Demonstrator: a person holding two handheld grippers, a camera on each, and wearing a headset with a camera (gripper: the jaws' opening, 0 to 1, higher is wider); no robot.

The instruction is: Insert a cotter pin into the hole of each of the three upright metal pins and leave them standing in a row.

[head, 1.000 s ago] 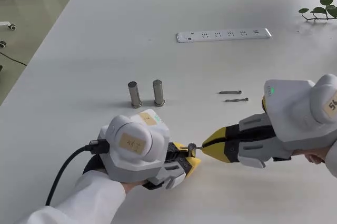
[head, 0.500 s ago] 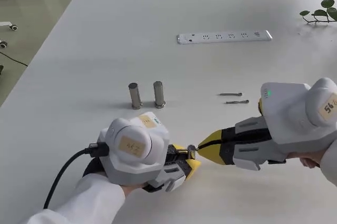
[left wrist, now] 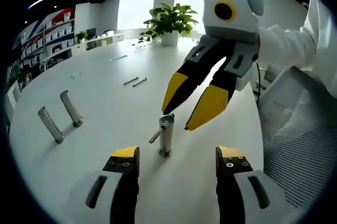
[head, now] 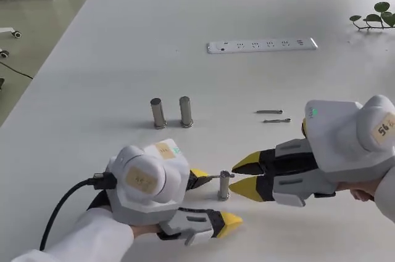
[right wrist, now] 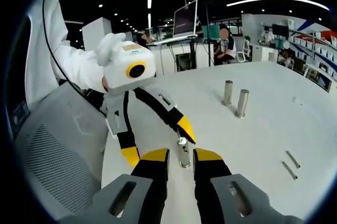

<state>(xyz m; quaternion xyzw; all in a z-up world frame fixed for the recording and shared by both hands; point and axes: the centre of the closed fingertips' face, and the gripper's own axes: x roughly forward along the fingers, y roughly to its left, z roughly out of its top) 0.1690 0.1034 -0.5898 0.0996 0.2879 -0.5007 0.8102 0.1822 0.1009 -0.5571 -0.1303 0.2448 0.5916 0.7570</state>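
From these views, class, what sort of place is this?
Probably an open-plan office or lab: a long white table with a power strip, a desk monitor behind, a potted plant.

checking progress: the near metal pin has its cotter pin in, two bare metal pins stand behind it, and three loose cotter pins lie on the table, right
Not quite: two loose cotter pins lie on the table, not three, as the head view shows. The near metal pin does have its cotter pin in, and two bare metal pins stand behind it.
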